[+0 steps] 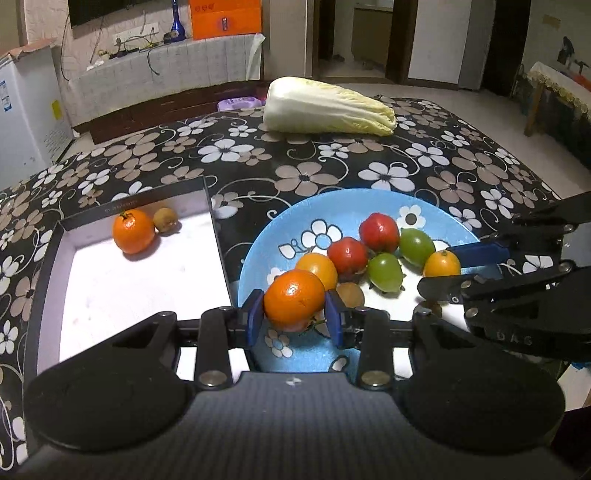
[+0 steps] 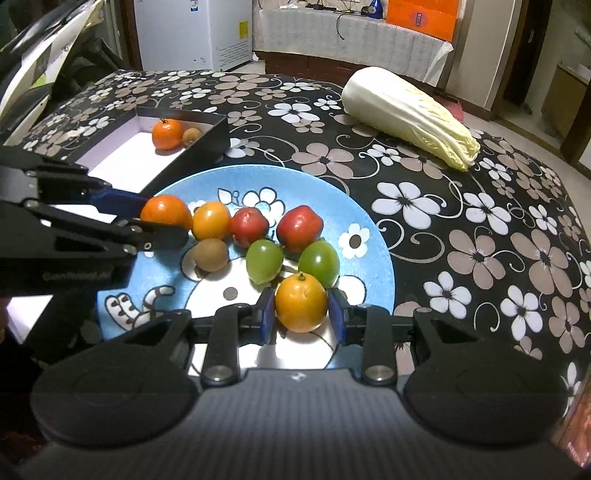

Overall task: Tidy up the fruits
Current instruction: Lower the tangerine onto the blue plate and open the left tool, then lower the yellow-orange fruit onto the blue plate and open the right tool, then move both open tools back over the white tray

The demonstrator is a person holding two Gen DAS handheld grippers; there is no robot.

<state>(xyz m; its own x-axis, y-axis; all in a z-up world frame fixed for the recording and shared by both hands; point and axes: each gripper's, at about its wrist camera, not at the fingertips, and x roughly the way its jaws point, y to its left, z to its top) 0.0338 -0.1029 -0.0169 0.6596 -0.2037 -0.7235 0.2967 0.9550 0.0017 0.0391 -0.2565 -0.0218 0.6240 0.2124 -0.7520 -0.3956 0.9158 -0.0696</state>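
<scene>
A blue flowered plate [image 1: 340, 206] [image 2: 369, 236] holds several small fruits: red, green and yellow-orange ones and a brown kiwi [image 2: 210, 254]. My left gripper [image 1: 294, 317] is shut on an orange tangerine [image 1: 294, 303], also seen in the right wrist view [image 2: 166, 211], at the plate's near-left side. My right gripper [image 2: 301, 314] is closed around a small yellow-orange fruit [image 2: 301, 306] on the plate; it shows in the left wrist view [image 1: 441, 264]. A black box with a white floor [image 1: 129, 280] [image 2: 207, 136] left of the plate holds a tangerine [image 1: 133, 231] and a kiwi [image 1: 166, 219].
A napa cabbage [image 1: 325, 107] [image 2: 410, 114] lies at the far side of the flower-patterned table [image 1: 406, 166]. The table edge drops to the floor at right. A white freezer [image 2: 192, 33] and a covered bench stand behind.
</scene>
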